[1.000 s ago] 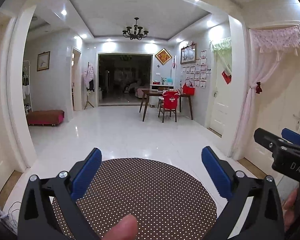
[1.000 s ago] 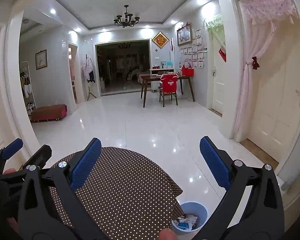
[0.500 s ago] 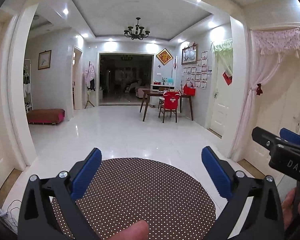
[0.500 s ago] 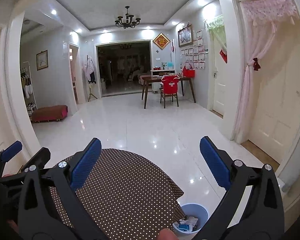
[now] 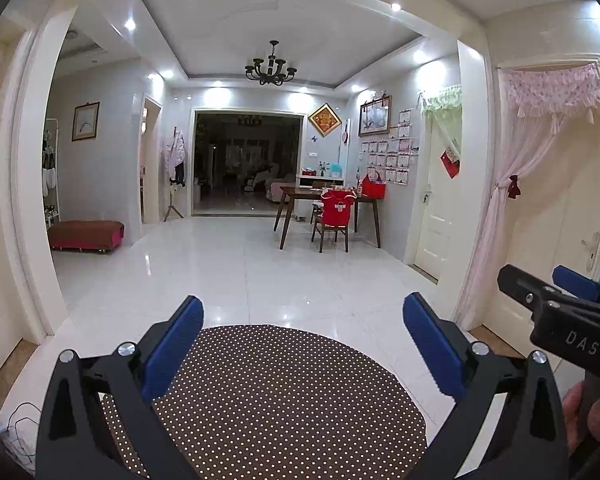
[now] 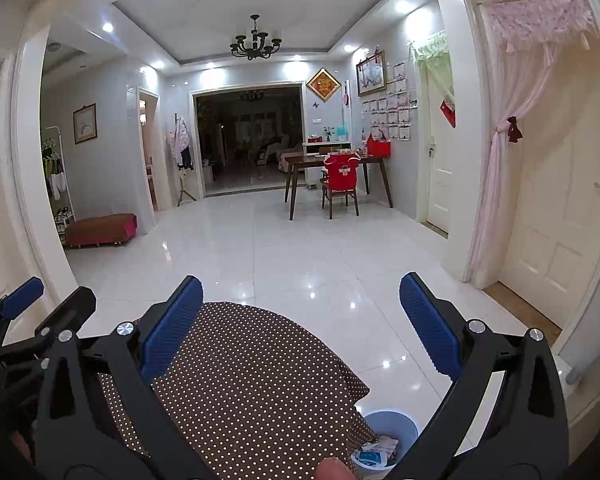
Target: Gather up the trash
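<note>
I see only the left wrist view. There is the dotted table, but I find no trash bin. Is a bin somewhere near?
Observer: Yes. In the right wrist view a blue bin stands on the floor, just past the right edge of the dotted tablecloth.
Operator: Is it empty?
Observer: No. White and blue scraps lie inside it.
Operator: My view shows the right hand-held gripper only from the side. Does it hold something?
Observer: No. The right hand-held gripper has its jaws wide apart, with nothing between them.
</note>
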`<state>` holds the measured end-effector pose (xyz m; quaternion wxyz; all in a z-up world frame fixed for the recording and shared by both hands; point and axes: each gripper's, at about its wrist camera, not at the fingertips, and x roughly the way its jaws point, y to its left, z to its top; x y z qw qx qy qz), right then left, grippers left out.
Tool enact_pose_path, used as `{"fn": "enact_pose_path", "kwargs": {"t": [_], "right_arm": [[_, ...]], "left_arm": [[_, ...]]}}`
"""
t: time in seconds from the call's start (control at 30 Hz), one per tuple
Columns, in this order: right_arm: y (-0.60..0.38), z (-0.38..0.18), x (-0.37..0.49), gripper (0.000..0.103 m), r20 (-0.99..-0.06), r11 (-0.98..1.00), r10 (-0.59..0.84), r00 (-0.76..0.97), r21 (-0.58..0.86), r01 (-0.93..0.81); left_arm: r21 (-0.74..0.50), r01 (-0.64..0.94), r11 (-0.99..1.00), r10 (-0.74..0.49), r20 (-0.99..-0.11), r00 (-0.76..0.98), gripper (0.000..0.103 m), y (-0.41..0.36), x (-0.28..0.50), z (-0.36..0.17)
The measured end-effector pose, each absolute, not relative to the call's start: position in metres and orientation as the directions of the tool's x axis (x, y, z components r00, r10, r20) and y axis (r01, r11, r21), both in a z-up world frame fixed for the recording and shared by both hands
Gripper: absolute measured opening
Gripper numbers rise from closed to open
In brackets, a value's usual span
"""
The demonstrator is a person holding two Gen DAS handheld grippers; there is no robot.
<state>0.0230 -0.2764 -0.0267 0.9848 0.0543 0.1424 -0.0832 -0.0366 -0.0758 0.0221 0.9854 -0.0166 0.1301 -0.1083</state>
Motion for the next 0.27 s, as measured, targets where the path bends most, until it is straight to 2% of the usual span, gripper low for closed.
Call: {"fn": "enact_pose_path", "kwargs": {"t": [0.27], "right_arm": [[-0.2761,-0.0263,0.0251,0.097,-0.292,0.981,-0.142,0.946,0.083,0.173]], "left_arm": [[-0.033,0.195,0.980,-0.198,-0.244,0.949,0.098,-0.0829,-0.0337,0.0157]]}}
